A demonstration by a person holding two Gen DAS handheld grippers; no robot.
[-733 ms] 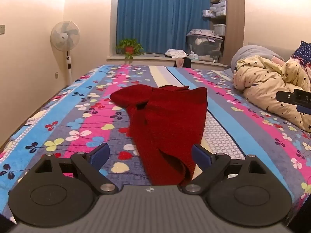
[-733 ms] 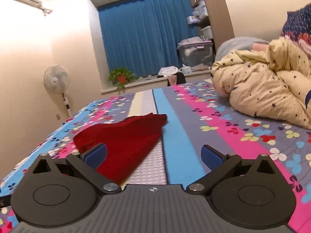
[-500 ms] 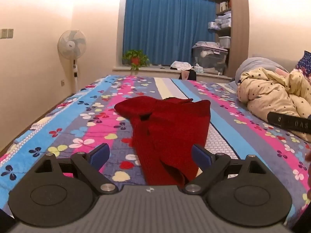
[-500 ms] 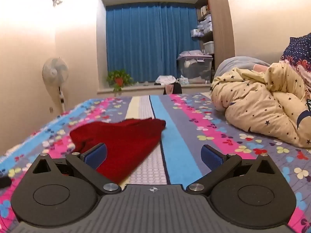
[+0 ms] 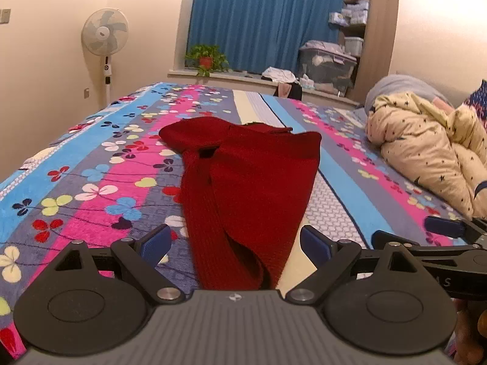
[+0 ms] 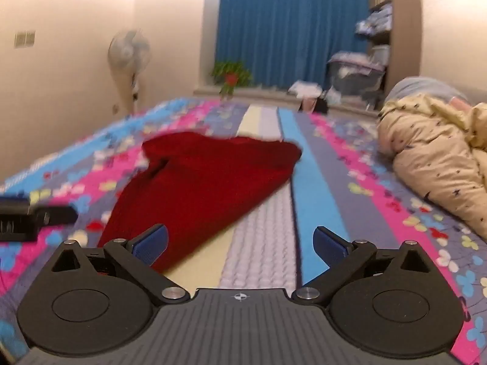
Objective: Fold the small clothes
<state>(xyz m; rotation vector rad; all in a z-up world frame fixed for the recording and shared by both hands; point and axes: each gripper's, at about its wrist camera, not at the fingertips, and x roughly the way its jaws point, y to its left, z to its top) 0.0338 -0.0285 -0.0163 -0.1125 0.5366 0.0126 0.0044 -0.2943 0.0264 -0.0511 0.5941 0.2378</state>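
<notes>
Seems to be the very beginning of the fold: approaching the red knitted garment (image 5: 249, 182), not yet gripping it. Lies on the bed (image 5: 91, 182), on the striped flower cover, crumpled and partly doubled over itself, with a wider part far away and a narrow end near the cameras. Probably needs spreading flat before any real fold.

Shows wide jaws on the left gripper (image 5: 234, 241), holding nothing. Frames the near end of the garment between the two blue pads in the left wrist view, roughly centred, then loses it under the gripper body; impossible to say there whether touching the cloth or only hovering above it.

Shows wide jaws also on the right gripper (image 6: 240, 240), empty as well. Places the garment (image 6: 201, 182) ahead and to the left in the right wrist view, with its near edge just beside the left pad and mostly bare bed between the pads. Blurred in this view, so no fine detail of the edge.

Places the two grippers side by side near the same end of the garment, each visible at the border of the other view.

For the next move, probably: lower both sets of jaws onto two separate points of the near edge, pinch only one layer if possible, then pull apart to open the cloth. Risk of catching the bed cover together with the soft knit.
</notes>
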